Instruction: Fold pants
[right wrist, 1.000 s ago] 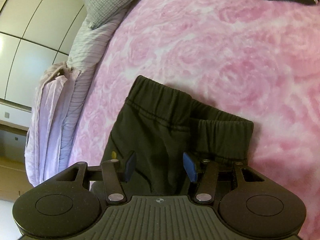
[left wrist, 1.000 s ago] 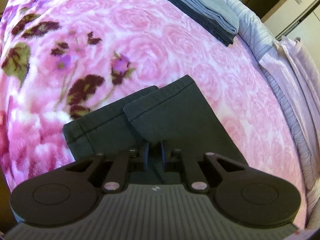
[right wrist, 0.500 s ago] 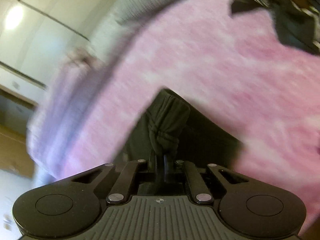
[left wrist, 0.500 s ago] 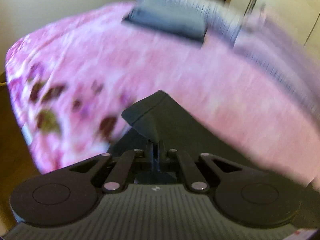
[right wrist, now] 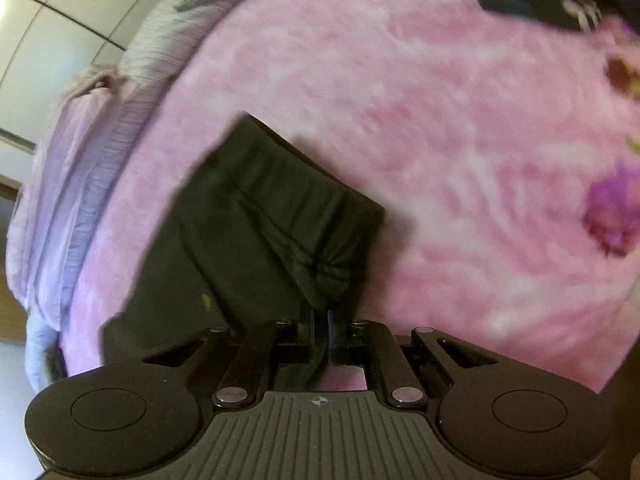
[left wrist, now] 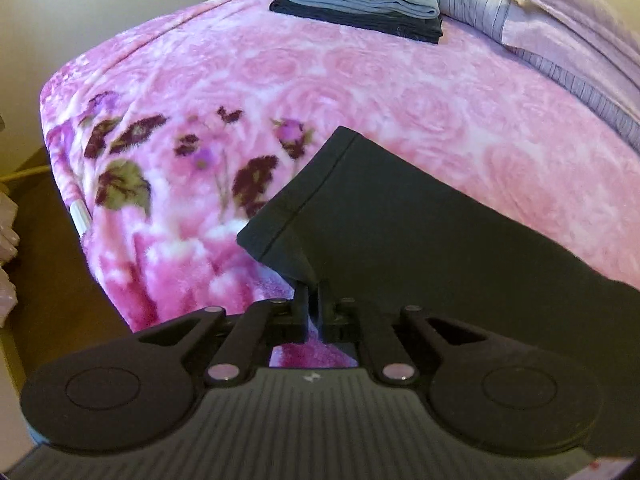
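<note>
Nearest to me, my left hand-held gripper [left wrist: 314,300] was clenched on the hem end of the dark pants [left wrist: 400,220], both fingers pinched together on a tuck of cloth just behind the stitched cuff. My right hand-held gripper [right wrist: 320,320] was likewise clamped on the elastic waistband [right wrist: 320,264], which bunched into gathers where the fingers bit.

I judged this to be the lifting step of a fold: both ends were caught and raised off the pink rose blanket [left wrist: 360,80] on the bed, with the cloth between them hanging slack or partly resting; I could not tell which. The next move called for bringing one end over to meet the other, cuffs to waistband, keeping the edges square and the pull even so the legs did not slide apart, then lowering both together before letting go.

The pants ran lengthwise between my two hands, their long axis going from the cuff at my left across to the waistband at my right. In the left wrist view the cuff pointed away from me toward the blanket's flowered border; in the right wrist view, blurred, the waistband pointed up toward the striped bedding.

Farther off, a folded stack of grey clothes [left wrist: 360,4] sat near the head of the bed, well apart from the pants.
</note>
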### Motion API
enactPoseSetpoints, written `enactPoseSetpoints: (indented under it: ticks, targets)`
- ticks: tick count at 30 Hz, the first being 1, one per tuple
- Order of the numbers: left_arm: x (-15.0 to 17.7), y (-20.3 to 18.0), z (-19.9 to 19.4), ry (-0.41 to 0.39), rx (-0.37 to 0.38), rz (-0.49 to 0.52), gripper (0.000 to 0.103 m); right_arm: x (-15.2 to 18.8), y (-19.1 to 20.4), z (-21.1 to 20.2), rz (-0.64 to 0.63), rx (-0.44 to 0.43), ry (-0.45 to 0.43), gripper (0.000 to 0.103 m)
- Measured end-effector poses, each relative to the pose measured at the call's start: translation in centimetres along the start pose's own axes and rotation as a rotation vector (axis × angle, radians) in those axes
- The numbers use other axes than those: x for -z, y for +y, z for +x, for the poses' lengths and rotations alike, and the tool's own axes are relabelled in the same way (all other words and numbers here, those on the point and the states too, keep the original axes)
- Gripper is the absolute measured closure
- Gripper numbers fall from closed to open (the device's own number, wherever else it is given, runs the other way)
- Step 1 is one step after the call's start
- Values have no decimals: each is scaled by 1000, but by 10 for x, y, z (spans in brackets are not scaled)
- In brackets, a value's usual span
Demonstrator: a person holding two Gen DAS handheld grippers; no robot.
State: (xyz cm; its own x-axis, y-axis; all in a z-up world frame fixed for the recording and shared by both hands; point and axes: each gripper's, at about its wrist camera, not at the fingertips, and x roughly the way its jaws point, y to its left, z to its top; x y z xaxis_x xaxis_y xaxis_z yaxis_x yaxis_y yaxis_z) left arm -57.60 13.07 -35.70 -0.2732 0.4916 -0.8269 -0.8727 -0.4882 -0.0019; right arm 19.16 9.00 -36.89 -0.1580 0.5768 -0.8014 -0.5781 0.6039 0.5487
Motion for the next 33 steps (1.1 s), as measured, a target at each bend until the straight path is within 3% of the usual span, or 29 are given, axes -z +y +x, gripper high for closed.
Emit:
enactPoseSetpoints:
  ticks: [3,5,6,7,10,15,22,25,30,31,32,33]
  targets:
    - [0,-4,2,-2,-22,13,98,0,5,3,21,4,-14,100]
    - [0,-6,-2,-1,-33,44,97,-1,5,2,21,9,10,84]
    - [-1,-6,-5,11,-34,47,91,-2,4,-1,12,33,29,67]
    - [-1,-6,-10,24,-30,48,86,-5,3,-4,-1,61,25,60]
    - [0,-15,-40,11,4,90,85,-14,9,-25,-77,66,-49,58]
    - [-5,-74,-69,3,169,203,79,-49,32,-29,-213,32,-141,54]
    - [-10,-248,-41,77,565,406,72,-86,67,28,-361,-39,-120,46]
    - [-3,-322,-32,130,711,474,71,-94,76,49,-380,-45,-91,46]
    - [9,-397,-15,256,837,524,71,-96,75,66,-408,-82,-26,47]
    - [11,-406,-12,275,850,530,71,-94,74,64,-431,-84,-35,60]
    - [15,-413,-8,296,861,535,71,-92,73,63,-465,-77,-40,65]
    - [18,-416,-5,311,874,540,77,-91,74,61,-487,-78,-33,89]
